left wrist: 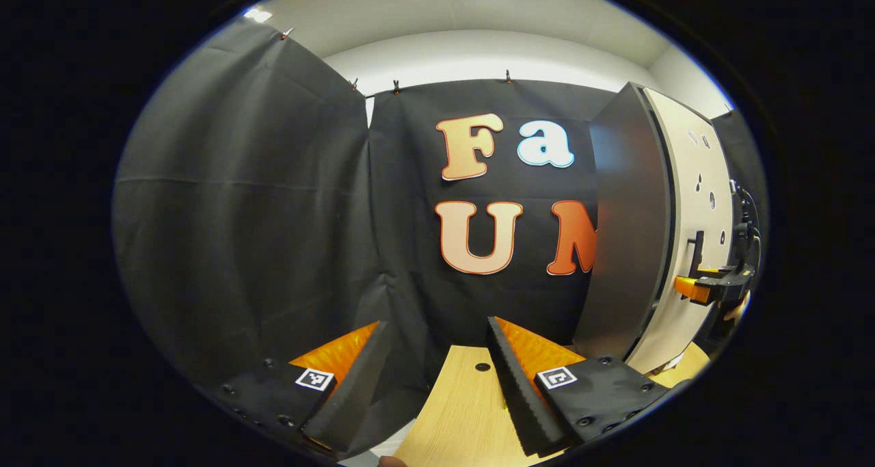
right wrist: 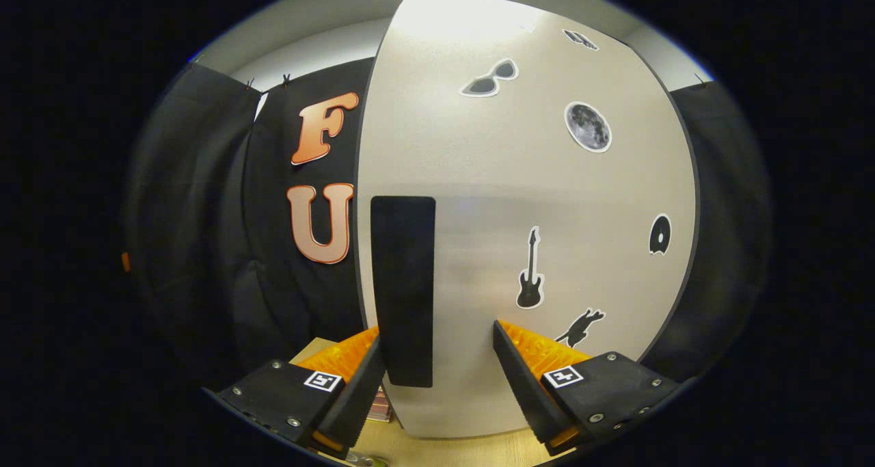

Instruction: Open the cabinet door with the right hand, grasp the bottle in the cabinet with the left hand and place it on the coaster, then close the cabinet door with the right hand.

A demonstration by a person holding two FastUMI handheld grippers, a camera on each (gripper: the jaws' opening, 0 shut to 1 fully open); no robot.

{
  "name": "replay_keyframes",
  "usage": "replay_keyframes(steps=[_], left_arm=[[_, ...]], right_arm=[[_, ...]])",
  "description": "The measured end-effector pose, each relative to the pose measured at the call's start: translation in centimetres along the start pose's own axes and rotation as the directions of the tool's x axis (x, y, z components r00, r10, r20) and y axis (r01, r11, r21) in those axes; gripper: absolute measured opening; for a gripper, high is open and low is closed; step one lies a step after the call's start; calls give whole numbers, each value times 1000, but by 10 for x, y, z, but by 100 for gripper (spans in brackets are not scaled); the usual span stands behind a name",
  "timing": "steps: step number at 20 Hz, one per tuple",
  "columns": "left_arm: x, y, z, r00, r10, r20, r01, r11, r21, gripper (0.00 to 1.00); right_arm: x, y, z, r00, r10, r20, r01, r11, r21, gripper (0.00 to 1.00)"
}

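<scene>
The beige cabinet door (right wrist: 533, 180), stuck with small black stickers, stands close in front of my right gripper (right wrist: 437, 378). Its black vertical handle (right wrist: 403, 289) hangs between the open fingers, nearer the left finger (right wrist: 355, 385), and nothing presses on it. In the left gripper view the cabinet (left wrist: 629, 234) stands at the right, with its dark grey side towards me and the beige door (left wrist: 697, 200) beyond. The right gripper (left wrist: 711, 286) shows there, orange and black, at the door's handle (left wrist: 696, 248). My left gripper (left wrist: 437, 378) is open and empty above the wooden table (left wrist: 465, 412).
Black cloth walls close the booth behind and to the left. The table has a small dark hole (left wrist: 482, 367) near its back edge. A small stack of something pinkish (right wrist: 380, 405) lies on the table by the door's lower left corner.
</scene>
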State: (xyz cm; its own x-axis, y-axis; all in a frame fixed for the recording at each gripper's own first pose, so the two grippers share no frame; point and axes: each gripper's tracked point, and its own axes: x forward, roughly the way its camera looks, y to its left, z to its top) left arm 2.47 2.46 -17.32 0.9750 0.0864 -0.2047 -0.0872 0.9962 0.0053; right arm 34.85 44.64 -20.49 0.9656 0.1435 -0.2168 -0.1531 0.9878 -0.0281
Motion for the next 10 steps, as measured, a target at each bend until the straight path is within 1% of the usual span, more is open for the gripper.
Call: replay_keyframes(steps=[2, 4, 7, 9, 10], left_arm=[[0, 1, 1, 1000, 2, 6, -2, 1000, 2, 91], [1, 2, 0, 1000, 12, 10, -12, 1000, 3, 93], [3, 4, 1, 999, 28, 16, -28, 1000, -4, 90], [1, 6, 4, 999, 45, 23, -45, 999, 4, 90], [0, 8, 7, 998, 58, 30, -58, 998, 13, 93]], right_arm=[[3, -1, -1, 1000, -20, 2, 20, 999, -28, 93], [6, -2, -1, 1000, -17, 3, 17, 1000, -18, 93], [9, -1, 1, 1000, -6, -6, 6, 1000, 8, 94], [10, -2, 0, 1000, -11, -10, 11, 1000, -2, 94], [11, -2, 1, 1000, -11, -7, 11, 1000, -16, 94]])
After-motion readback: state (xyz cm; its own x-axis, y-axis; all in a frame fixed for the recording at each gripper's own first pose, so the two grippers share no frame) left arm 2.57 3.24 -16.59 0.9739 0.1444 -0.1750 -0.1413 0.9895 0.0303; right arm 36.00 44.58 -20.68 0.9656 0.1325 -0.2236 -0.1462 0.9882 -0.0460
